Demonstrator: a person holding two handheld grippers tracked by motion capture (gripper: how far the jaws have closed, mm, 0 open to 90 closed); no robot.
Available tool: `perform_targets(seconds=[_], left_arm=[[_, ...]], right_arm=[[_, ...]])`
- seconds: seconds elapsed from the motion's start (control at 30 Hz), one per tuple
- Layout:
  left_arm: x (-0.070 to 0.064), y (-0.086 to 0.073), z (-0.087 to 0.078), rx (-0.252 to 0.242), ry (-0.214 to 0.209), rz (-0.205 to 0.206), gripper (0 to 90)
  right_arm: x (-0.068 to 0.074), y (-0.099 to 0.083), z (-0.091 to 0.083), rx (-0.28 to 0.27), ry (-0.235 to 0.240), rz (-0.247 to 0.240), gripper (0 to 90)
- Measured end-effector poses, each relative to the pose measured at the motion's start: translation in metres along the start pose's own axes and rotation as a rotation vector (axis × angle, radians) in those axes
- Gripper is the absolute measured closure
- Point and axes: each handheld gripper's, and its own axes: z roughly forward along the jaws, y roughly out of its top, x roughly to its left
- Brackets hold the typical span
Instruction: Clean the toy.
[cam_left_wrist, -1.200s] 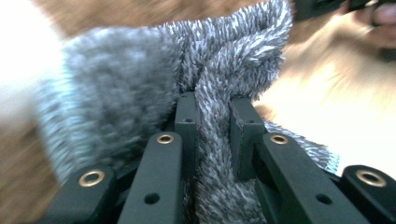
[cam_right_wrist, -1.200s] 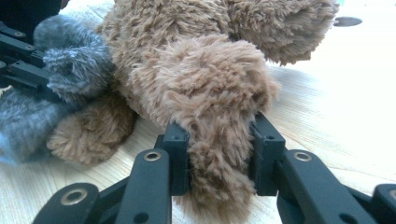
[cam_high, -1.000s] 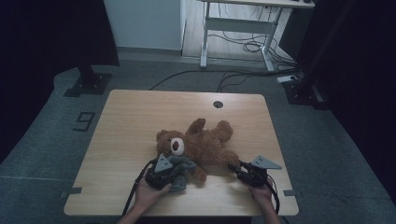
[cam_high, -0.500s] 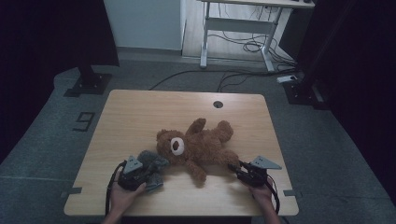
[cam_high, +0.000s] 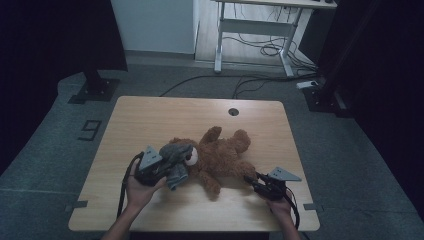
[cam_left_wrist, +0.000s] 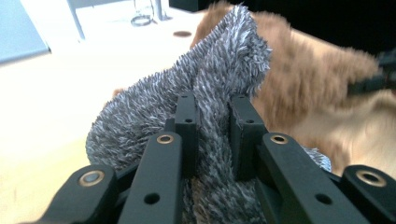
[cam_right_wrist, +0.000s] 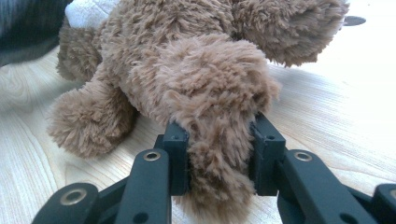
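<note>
A brown teddy bear (cam_high: 220, 155) lies on its back in the middle of the wooden table (cam_high: 150, 120). My left gripper (cam_high: 167, 167) is shut on a grey fuzzy cloth (cam_high: 176, 157), which it holds against the bear's head. In the left gripper view the cloth (cam_left_wrist: 210, 93) bunches up between the jaws of that gripper (cam_left_wrist: 213, 116), with the bear (cam_left_wrist: 317, 88) behind it. My right gripper (cam_high: 252, 181) is shut on one of the bear's legs (cam_right_wrist: 210, 93), at the bear's near right. The right gripper (cam_right_wrist: 218, 140) rests low on the tabletop, and the limb fills the gap between its jaws.
A round cable hole (cam_high: 233, 111) sits near the table's far edge. Beyond the table stand a white desk frame (cam_high: 250, 30) with cables on the floor, and a black stand base (cam_high: 95, 90) at left. A "9" mark (cam_high: 89, 130) lies on the floor.
My left gripper, with the grey cloth in it, swung out to the left and has come back right, up against the bear's head. The right gripper has stayed put.
</note>
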Motion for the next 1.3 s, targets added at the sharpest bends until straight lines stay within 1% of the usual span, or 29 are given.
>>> perform_targets(seconds=[0.07,0.1,0.17,0.2,0.27,0.33,0.43,0.57,0.67,0.77,0.8,0.83,0.9,0.97,1.07,1.1,1.13,1.17,1.23,1.3], left_arm=[[-0.001,0.015,0.011,-0.004,-0.009,0.003,76.0],[-0.001,0.021,0.018,0.003,-0.008,0.01,76.0],[-0.001,0.029,0.031,0.026,0.003,0.029,75.8],[0.0,0.033,0.041,0.047,0.013,0.037,75.8],[0.005,0.033,0.056,0.087,0.009,0.021,75.7],[0.009,0.027,0.063,0.112,0.001,0.006,75.3],[0.016,0.016,0.063,0.102,-0.012,-0.031,75.3],[0.023,0.006,0.058,0.099,-0.026,-0.065,75.8],[0.025,-0.002,0.057,0.099,-0.05,-0.087,76.4],[0.023,-0.008,0.055,0.086,-0.064,-0.095,76.9],[0.023,-0.009,0.055,0.083,-0.065,-0.093,76.9],[0.022,-0.012,0.053,0.073,-0.067,-0.1,77.0],[0.02,-0.017,0.052,0.061,-0.077,-0.11,77.2],[0.018,-0.021,0.051,0.051,-0.085,-0.117,77.4],[0.015,-0.025,0.047,0.04,-0.095,-0.117,77.5],[0.014,-0.027,0.047,0.034,-0.094,-0.114,77.5],[0.012,-0.028,0.046,0.029,-0.09,-0.109,77.5],[0.011,-0.029,0.045,0.025,-0.086,-0.108,77.5],[0.009,-0.03,0.043,0.02,-0.083,-0.105,77.5],[0.007,-0.032,0.042,0.019,-0.082,-0.098,77.5]], right_arm=[[0.0,0.0,0.0,0.003,0.001,-0.003,65.2],[0.0,0.0,0.0,0.004,0.001,-0.004,65.1],[0.0,0.0,0.0,0.002,0.002,-0.002,65.2],[0.0,0.0,0.0,0.002,0.002,-0.002,65.2],[0.0,0.0,0.0,0.001,0.004,-0.003,65.1],[-0.001,0.0,-0.001,0.002,0.005,-0.007,65.1],[0.0,0.0,-0.001,0.008,0.01,-0.018,65.0],[0.0,0.0,0.0,0.013,0.011,-0.017,65.0],[0.001,-0.001,0.0,0.017,0.01,-0.018,63.9],[0.0,-0.002,0.0,0.025,0.007,-0.015,58.5],[0.0,-0.002,-0.002,0.024,0.007,-0.012,56.1],[0.0,-0.002,-0.002,0.019,0.007,-0.009,53.9],[-0.001,-0.001,-0.005,-0.007,0.005,0.004,46.9],[-0.001,0.003,-0.01,-0.047,0.003,0.029,40.6],[0.002,0.012,-0.014,-0.112,-0.018,0.064,35.1],[0.003,0.016,-0.013,-0.125,-0.016,0.073,32.3],[0.004,0.02,-0.01,-0.125,-0.008,0.078,30.3],[0.006,0.024,-0.006,-0.114,0.0,0.079,28.8],[0.011,0.028,0.007,-0.073,0.024,0.068,25.6],[0.018,0.029,0.02,-0.033,0.03,0.051,22.9]])
